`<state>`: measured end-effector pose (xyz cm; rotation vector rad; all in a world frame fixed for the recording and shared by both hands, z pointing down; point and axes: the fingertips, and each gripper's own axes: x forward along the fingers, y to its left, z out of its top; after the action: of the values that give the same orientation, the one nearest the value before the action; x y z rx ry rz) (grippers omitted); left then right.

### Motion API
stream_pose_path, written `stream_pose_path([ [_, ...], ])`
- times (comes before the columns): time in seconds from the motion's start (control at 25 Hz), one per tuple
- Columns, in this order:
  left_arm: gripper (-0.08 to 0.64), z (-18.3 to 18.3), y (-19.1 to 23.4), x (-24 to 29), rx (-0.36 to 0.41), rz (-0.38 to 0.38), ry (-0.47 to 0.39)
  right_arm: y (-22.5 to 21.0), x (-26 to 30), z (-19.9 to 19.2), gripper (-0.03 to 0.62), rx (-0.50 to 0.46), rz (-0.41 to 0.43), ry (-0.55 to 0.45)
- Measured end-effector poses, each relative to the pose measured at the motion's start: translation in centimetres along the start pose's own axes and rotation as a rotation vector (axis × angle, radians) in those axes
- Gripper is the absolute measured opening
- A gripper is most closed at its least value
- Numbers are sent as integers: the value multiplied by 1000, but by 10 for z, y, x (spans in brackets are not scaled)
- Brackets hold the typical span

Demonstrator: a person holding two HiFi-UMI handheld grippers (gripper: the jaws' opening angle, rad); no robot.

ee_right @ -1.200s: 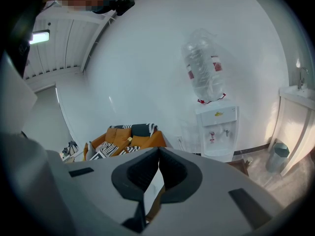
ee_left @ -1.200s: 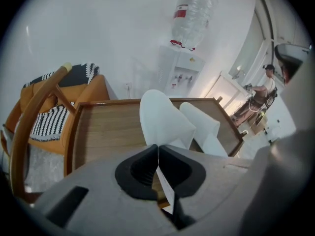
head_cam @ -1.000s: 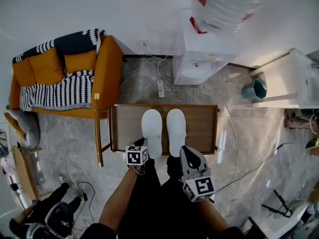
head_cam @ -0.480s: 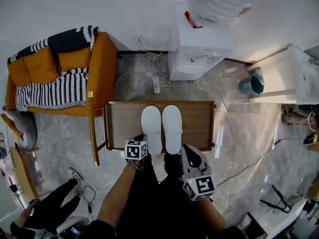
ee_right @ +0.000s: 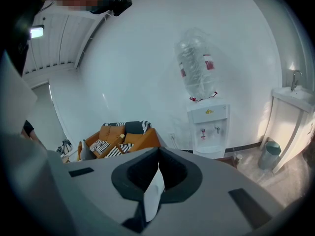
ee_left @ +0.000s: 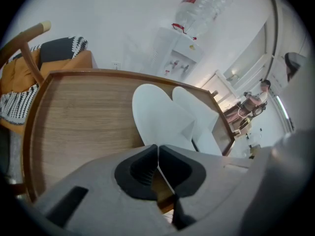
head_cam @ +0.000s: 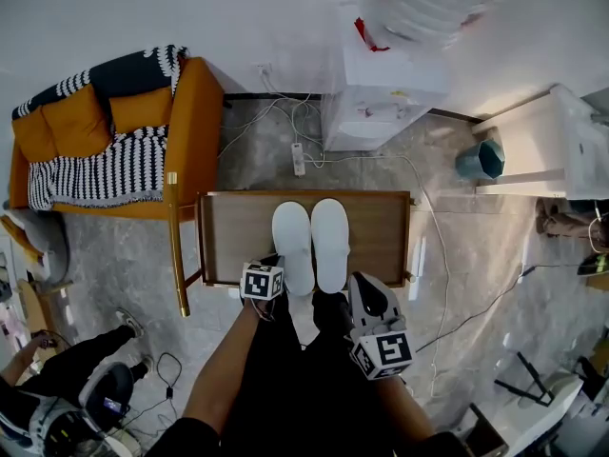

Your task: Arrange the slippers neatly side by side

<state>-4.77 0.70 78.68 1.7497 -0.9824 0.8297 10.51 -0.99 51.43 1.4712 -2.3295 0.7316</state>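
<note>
Two white slippers lie side by side, toes away from me, on a low wooden table: the left slipper and the right slipper touch along their inner edges. My left gripper is shut and empty at the table's near edge, just left of the left slipper's heel. The left gripper view shows its closed tips short of both slippers, which rest on the table. My right gripper hangs shut off the table's near edge, beyond the right slipper's heel. In its own view the right gripper points at the wall.
An orange sofa with a striped blanket stands left of the table. A water dispenser stands behind it, with a power strip and cables on the floor. A teal bin and white cabinet are right. A person crouches lower left.
The head view has shifted a little. Both grippers stay shut near the slippers' heels and the slippers have not moved. The person at lower left has changed position.
</note>
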Motion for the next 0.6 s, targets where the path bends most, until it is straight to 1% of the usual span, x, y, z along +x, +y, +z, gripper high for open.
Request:
stream_pose_path([
  [0.16,21,-2,5,1,-1,19,-2,-4,2,1,12,9,-15,-4],
  [0.28,33,-2,5,1,-1,13,0,-7,3,4,12,8,-21,-12],
  [0.36,141,-4,3,1,-8,1,13,-9,3,6,12,10,-24,-15],
  [0.4,170,-6,2,1,-11,-8,22,-10,3,7,12,14,-29,-16],
  [0.44,190,-7,1,0,-13,-15,30,-11,3,7,12,17,-33,-18],
  [0.6,229,-10,-3,-7,-12,-36,44,-13,4,10,12,17,-33,-22],
])
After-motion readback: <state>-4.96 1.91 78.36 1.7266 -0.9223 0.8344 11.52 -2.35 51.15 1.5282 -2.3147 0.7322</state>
